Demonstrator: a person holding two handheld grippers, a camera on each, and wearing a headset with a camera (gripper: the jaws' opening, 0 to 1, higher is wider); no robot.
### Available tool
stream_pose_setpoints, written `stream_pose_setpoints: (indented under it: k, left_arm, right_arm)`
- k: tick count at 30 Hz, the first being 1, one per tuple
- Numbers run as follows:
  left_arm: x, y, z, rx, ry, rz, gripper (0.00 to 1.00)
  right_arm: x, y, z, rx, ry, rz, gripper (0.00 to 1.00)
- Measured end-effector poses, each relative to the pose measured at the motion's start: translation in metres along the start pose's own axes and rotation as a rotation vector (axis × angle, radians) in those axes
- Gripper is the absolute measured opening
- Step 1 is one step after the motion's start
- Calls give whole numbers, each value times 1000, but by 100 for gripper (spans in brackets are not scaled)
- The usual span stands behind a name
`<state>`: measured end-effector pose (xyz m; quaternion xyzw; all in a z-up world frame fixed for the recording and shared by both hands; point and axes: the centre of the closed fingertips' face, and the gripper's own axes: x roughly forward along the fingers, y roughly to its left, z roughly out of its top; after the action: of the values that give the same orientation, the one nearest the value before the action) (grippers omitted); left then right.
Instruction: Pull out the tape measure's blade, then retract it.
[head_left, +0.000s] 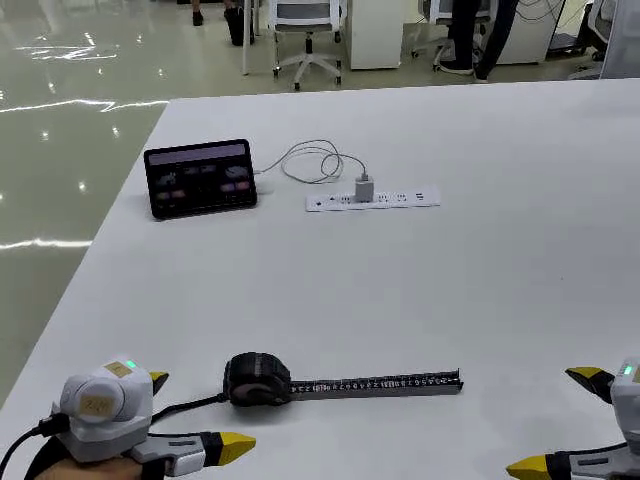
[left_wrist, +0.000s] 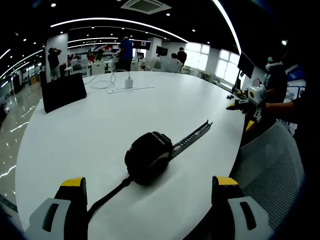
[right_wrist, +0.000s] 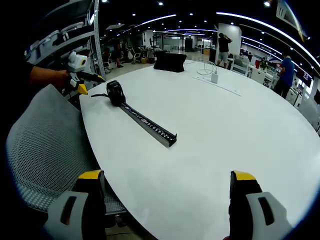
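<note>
A black tape measure (head_left: 257, 379) lies near the front edge of the white table (head_left: 400, 270), its blade (head_left: 378, 384) drawn out to the right and lying flat. In the left gripper view its case (left_wrist: 148, 156) sits just ahead of my open left gripper (left_wrist: 149, 186), and a black wrist strap (left_wrist: 107, 199) trails back between the jaws. My left gripper (head_left: 195, 415) is at the front left in the head view. My right gripper (head_left: 568, 420) stands open at the front right, well clear of the blade tip (right_wrist: 170, 138).
A dark tablet (head_left: 200, 178) stands at the back left of the table. A white power strip (head_left: 372, 200) with a charger and a looped white cable (head_left: 315, 163) lies behind the middle. A grey mesh chair back (right_wrist: 47, 150) is near the table's front edge.
</note>
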<state>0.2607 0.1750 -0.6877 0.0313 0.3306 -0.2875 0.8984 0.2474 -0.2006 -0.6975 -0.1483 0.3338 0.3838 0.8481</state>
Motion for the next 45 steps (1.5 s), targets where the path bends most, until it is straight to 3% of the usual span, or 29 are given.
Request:
stream_pose_setpoints:
  k: [4,8,10,12,14,20,25,28,32,36,40,42,44,45]
  left_arm:
    - [10,1,7,12,0,23,100]
    - [18,-6,18,-33,-21,14,100]
    - [22,-3,22,12,-27,43,98]
    - [25,-8,22,22,-8,34,98]
    - [27,-12,27,23,-22,24,99]
    - [33,-15,32,-22,-40,35,100]
    - [42,-11,29,-33,-30,85,100]
    - [47,-10,29,-69,-29,109,100]
    - [49,-8,33,-49,-40,173,98]
    - [53,-8,36,-91,-60,213,99]
    - [62,-9,26,-211,-60,236,98]
    - [65,-5,22,-199,-63,261,98]
    - [64,2,24,-143,-72,301,98]
    - [64,1,25,-150,-74,303,98]
  right_arm:
    - [4,1,4,-24,6,18,100]
    - [8,2,6,-39,13,35,100]
    - [10,2,7,-46,15,40,100]
    - [12,1,7,-55,25,41,100]
    - [13,1,9,-61,27,43,100]
    - [17,3,12,-67,26,55,100]
    - [20,3,15,-77,30,63,100]
    - [23,3,18,-82,30,68,100]
    - [28,6,21,-97,35,79,99]
    - [32,9,24,-109,40,93,99]
    - [37,11,29,-108,40,107,99]
    - [40,12,30,-118,43,114,98]
    - [43,14,32,-122,44,123,98]
    - [44,14,33,-125,45,126,98]
